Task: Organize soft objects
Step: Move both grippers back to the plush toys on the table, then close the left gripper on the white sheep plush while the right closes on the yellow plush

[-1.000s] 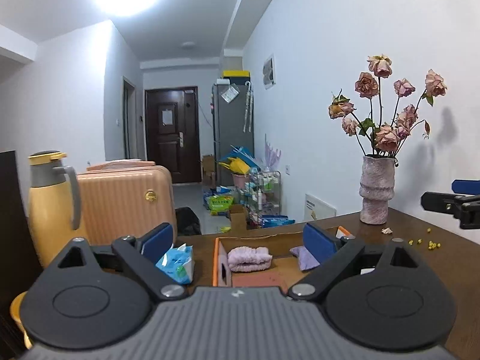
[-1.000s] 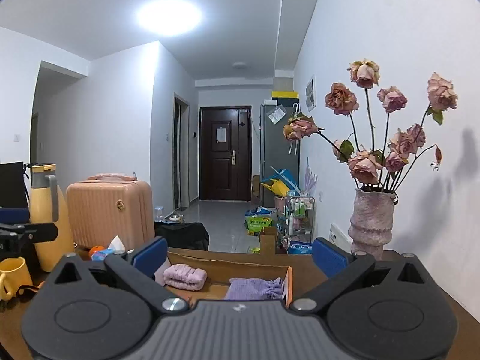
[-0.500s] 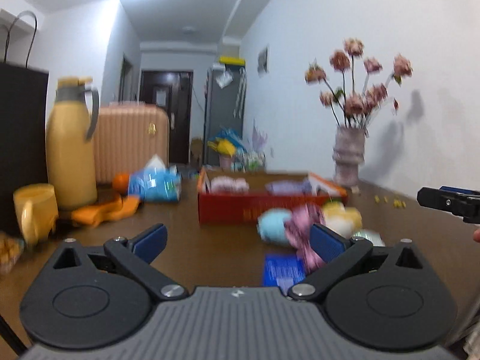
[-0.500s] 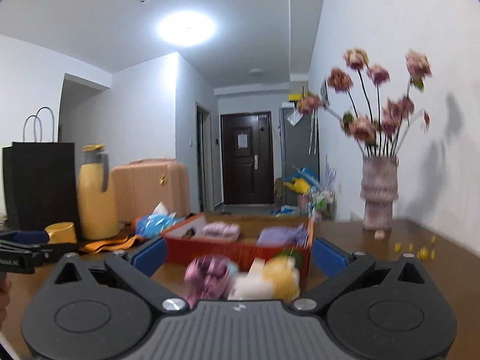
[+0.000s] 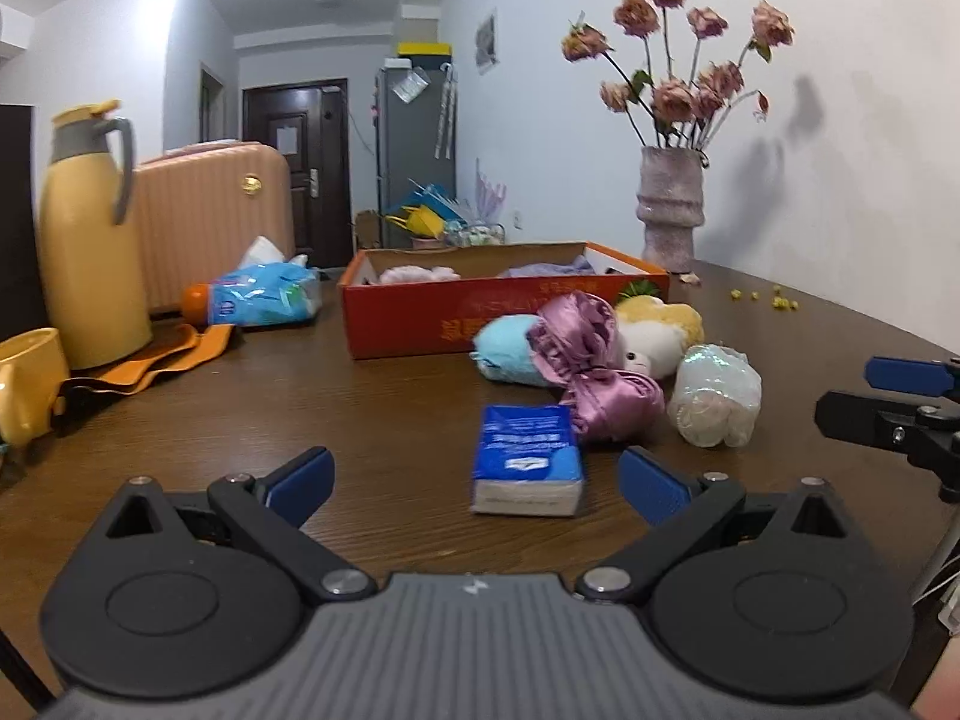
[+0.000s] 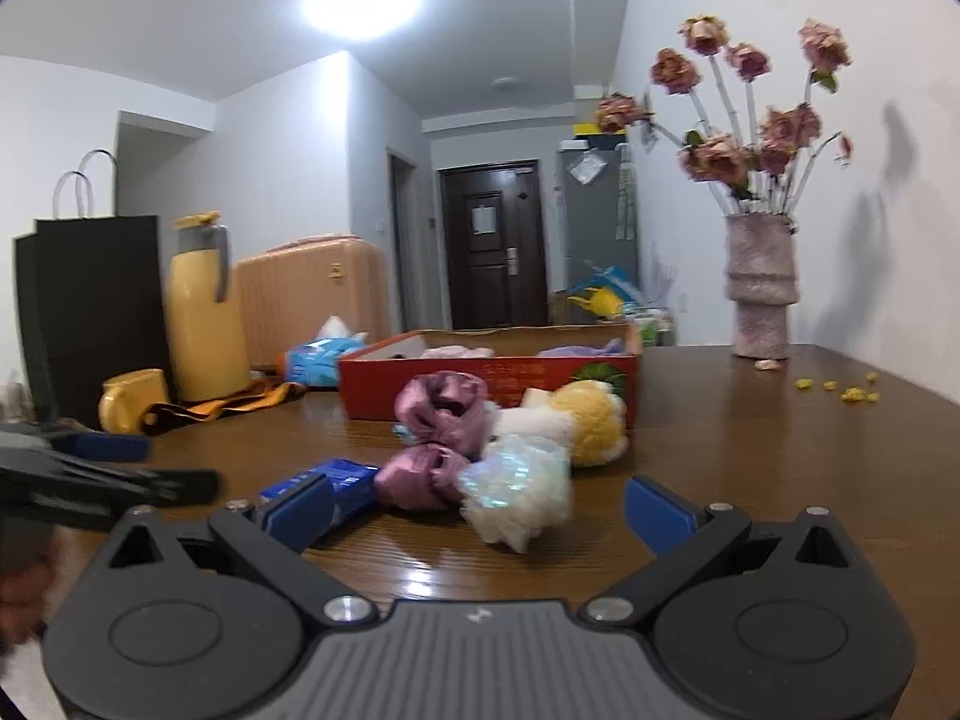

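An orange-red cardboard box (image 5: 504,315) (image 6: 486,381) sits mid-table with a pink cloth (image 5: 414,274) and a purple cloth (image 5: 546,268) inside. In front of it lie a purple satin scrunchie (image 5: 591,360) (image 6: 441,438), a light blue plush (image 5: 507,350), a yellow-white plush (image 5: 657,333) (image 6: 585,423), an iridescent white pouf (image 5: 714,396) (image 6: 516,495) and a blue tissue pack (image 5: 525,459) (image 6: 342,483). My left gripper (image 5: 474,480) is open and empty, just short of the tissue pack. My right gripper (image 6: 480,507) is open and empty, just short of the pouf.
A yellow thermos (image 5: 90,234), yellow mug (image 5: 27,381), orange-black strap (image 5: 150,354) and blue wipes pack (image 5: 264,294) stand at the left. A vase of dried roses (image 5: 669,216) stands far right, with yellow crumbs (image 5: 762,297) near it. A black bag (image 6: 90,312) stands at far left.
Both grippers pulled back from over the box and dropped low near the table's front. The pile of soft things in front of the box has come into view.
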A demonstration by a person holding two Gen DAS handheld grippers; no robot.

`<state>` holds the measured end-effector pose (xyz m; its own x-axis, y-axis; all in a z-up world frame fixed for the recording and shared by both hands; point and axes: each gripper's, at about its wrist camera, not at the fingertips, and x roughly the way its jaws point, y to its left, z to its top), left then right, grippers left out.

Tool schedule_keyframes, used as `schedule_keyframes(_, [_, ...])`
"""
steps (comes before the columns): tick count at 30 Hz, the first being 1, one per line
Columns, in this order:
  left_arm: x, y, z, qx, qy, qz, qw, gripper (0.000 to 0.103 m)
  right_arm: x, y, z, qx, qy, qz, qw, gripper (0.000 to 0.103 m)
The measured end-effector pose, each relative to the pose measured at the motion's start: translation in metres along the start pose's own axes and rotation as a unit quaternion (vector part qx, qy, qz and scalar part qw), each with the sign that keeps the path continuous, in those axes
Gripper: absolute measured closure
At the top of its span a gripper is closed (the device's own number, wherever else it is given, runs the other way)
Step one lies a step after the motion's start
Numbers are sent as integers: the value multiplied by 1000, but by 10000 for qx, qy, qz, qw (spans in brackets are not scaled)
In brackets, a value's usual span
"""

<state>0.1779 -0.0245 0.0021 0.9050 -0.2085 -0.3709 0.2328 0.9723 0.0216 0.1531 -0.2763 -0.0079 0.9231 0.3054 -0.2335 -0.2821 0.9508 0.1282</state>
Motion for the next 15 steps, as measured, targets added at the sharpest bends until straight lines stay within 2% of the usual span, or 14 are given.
schedule_keyframes(6, [32, -9, 12, 87, 189, -106, 9997, 0, 25, -14, 17, 361, 133, -104, 9992, 16])
schedule_keyframes(9, [47, -7, 24, -35, 204, -158, 9997, 0, 42, -30, 28, 509, 193, -289, 9981, 17])
schedule_keyframes(11, [58, -11, 37, 37, 170, -348, 9992, 2, 56, -41, 37, 537, 239, -418, 9974, 19])
schedule_keyframes(13, [70, -19, 50, 229, 89, -486, 9985, 8, 74, -55, 46, 601, 360, -483, 9964, 23])
schedule_keyframes(15, [84, -29, 65, 291, 38, -620, 9976, 19, 98, -68, 56, 676, 592, -540, 9945, 25])
